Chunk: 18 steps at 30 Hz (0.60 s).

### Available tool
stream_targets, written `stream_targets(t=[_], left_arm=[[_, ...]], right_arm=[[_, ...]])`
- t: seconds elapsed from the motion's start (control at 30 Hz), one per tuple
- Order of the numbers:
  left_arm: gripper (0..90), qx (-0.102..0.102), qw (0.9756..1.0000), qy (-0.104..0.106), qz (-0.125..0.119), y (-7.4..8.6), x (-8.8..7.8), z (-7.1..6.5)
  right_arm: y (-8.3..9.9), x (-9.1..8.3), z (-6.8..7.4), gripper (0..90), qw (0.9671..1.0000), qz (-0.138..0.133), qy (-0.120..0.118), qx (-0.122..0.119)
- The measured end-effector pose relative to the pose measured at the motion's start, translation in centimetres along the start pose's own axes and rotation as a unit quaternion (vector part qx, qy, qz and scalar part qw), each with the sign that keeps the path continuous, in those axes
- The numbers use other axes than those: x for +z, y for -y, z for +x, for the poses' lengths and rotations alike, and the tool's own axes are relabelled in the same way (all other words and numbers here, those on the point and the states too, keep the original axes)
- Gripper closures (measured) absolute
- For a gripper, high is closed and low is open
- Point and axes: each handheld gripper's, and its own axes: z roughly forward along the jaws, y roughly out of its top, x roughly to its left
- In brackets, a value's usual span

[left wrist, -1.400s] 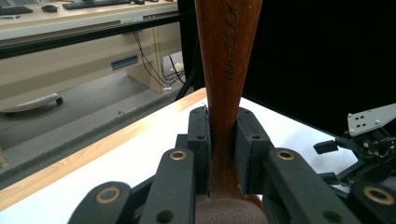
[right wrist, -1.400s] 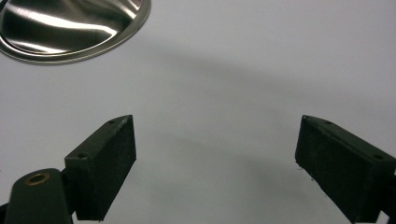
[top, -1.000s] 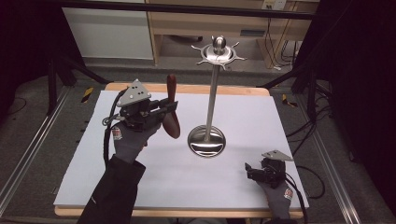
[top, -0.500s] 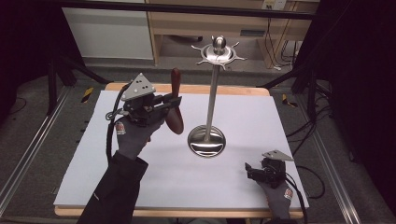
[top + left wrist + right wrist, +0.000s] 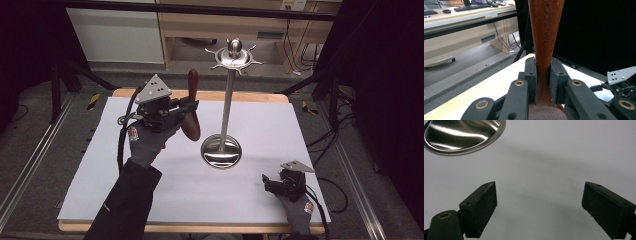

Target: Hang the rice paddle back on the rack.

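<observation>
My raised left gripper (image 5: 189,106) clamped the reddish-brown wooden utensil (image 5: 192,107) upright by its handle, left of the tall steel stand (image 5: 229,95). My right gripper (image 5: 267,182) rested low on the white table (image 5: 280,125), jaws spread wide.

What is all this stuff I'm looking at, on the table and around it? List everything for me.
Wooden spoon: one, reddish brown, held upright above the table's left half, bowl down; its handle reads MAYCOOK.
Stand: one, shiny steel, round base at table centre, tall pole, hooked crown on top.
Table: one, white top with a wooden edge.
Desk: one, beige, in the background, keyboards and a mouse on it.
Left gripper: one, black with a grey plate, clamped on the spoon's handle.
Right gripper: one, black, wide open, low over the table's near right corner.
Gloved hands: two, grey, one on each gripper.
</observation>
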Motion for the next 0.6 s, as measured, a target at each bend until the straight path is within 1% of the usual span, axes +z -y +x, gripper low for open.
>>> stream_targets(t=[0.07,0.13,0.6], left_arm=[[77.4,0.001,1.0000,0.000,-0.001,-0.1,0.1,0.0],[77.3,0.002,1.0000,0.000,0.000,-0.2,0.2,-0.1],[77.3,0.003,1.0000,0.000,0.004,-1.0,1.1,0.0]], right_arm=[[0.0,0.0,0.0,13.1,1.0000,0.001,0.000,-0.001],[0.0,0.0,0.1,13.1,1.0000,0.000,-0.001,0.004],[0.0,0.0,0.0,13.1,1.0000,0.000,-0.002,0.000]])
